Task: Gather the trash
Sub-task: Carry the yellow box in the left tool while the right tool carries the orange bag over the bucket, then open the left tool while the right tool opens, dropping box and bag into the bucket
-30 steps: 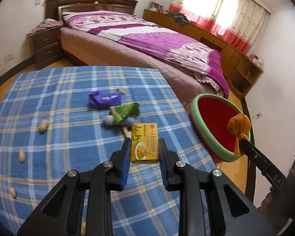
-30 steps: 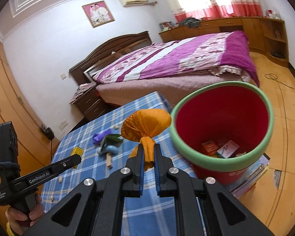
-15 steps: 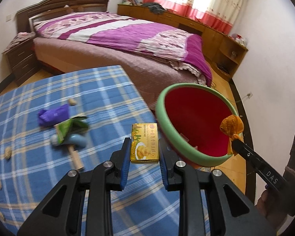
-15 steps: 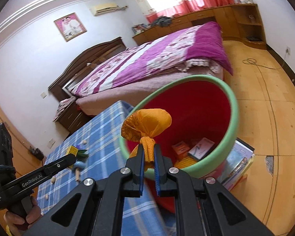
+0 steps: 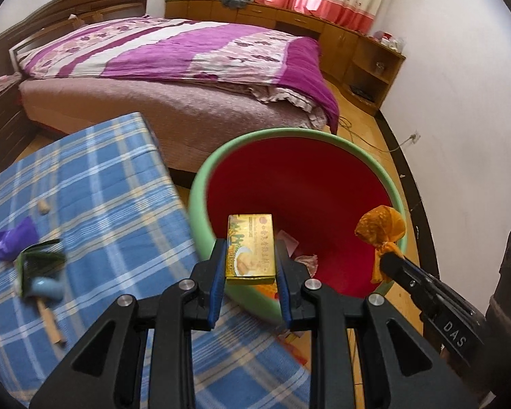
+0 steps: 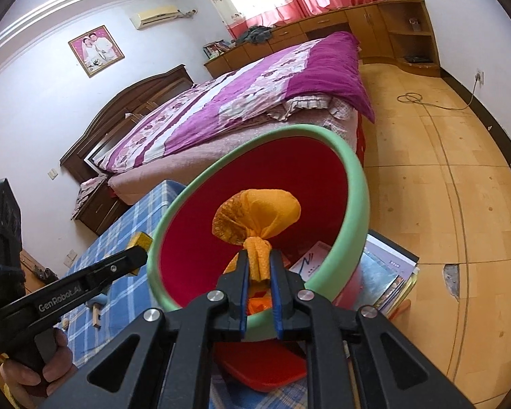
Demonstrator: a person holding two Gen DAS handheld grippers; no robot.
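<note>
While your left hand-held gripper (image 5: 250, 259) stays clamped on the yellow box (image 5: 250, 248) above the near rim of the red bin (image 5: 310, 197), your right hand-held gripper (image 6: 258, 266) is opening its jaws around the tied orange bag (image 6: 257, 218), whose neck sits between them over the bin's mouth.

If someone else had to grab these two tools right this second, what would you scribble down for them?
Left tongs: shut on the yellow box, held over the bin.
Right tongs: opening, the orange bag's knotted neck between them, bag over the bin's mouth.
Done: some trash already lies in the bin.
Left: let both pieces fall in, then fetch the purple wrapper, green wrapper, the blue piece under it and the nut from the checked table.
</note>
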